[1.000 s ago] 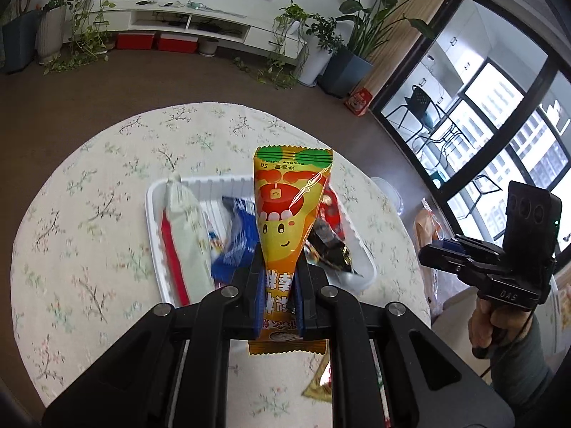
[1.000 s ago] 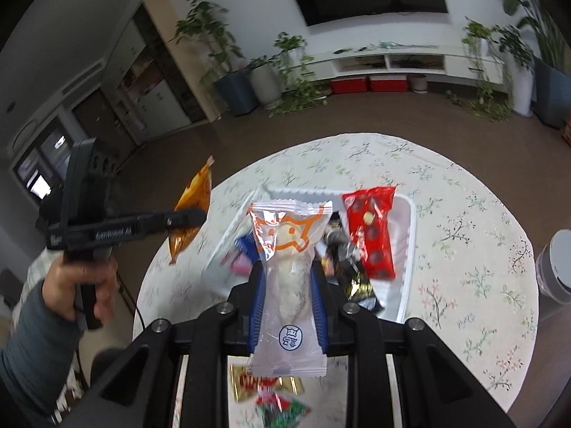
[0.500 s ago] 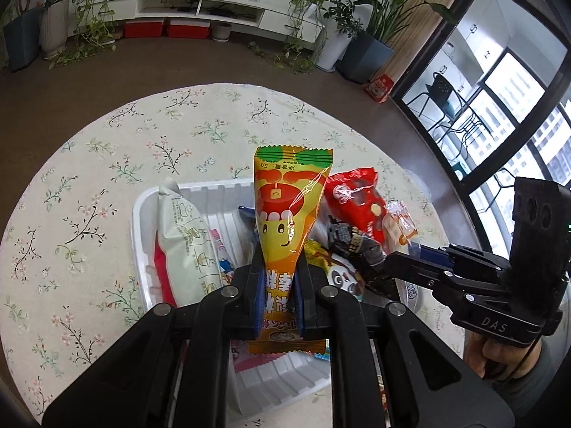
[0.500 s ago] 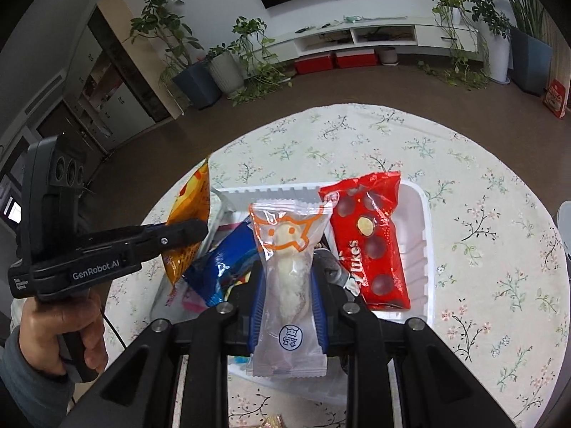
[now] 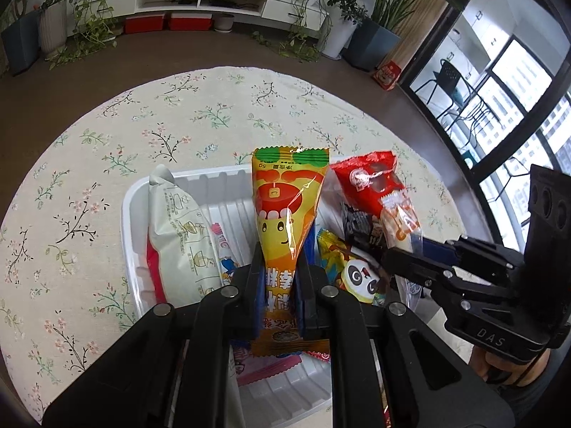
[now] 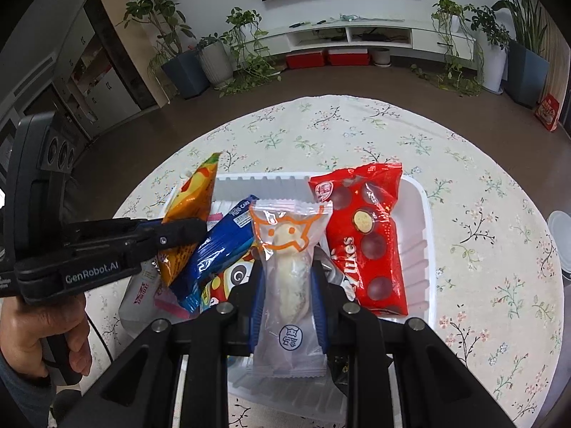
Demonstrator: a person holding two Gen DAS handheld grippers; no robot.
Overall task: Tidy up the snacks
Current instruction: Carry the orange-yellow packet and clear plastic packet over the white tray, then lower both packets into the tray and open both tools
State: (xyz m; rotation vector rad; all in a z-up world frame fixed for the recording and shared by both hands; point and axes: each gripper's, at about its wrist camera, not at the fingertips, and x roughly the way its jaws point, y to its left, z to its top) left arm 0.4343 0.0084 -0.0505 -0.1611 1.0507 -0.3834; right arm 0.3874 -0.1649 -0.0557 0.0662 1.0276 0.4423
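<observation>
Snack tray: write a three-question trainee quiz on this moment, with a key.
1. True or false: the left gripper is shut on the orange packet.
2. What does the right gripper hold? A) red bag B) clear packet C) blue packet
3. Fill in: the red bag lies in the white ____.

Key: 1 true. 2 B, the clear packet. 3 tray.

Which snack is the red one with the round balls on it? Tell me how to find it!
Find the round table with the flowered cloth, then the white tray on it. The red bag lies flat along the tray's right side in the right wrist view, beside the clear packet pinched in the right gripper. It alone is bright red with brown and cream balls printed on it.
</observation>
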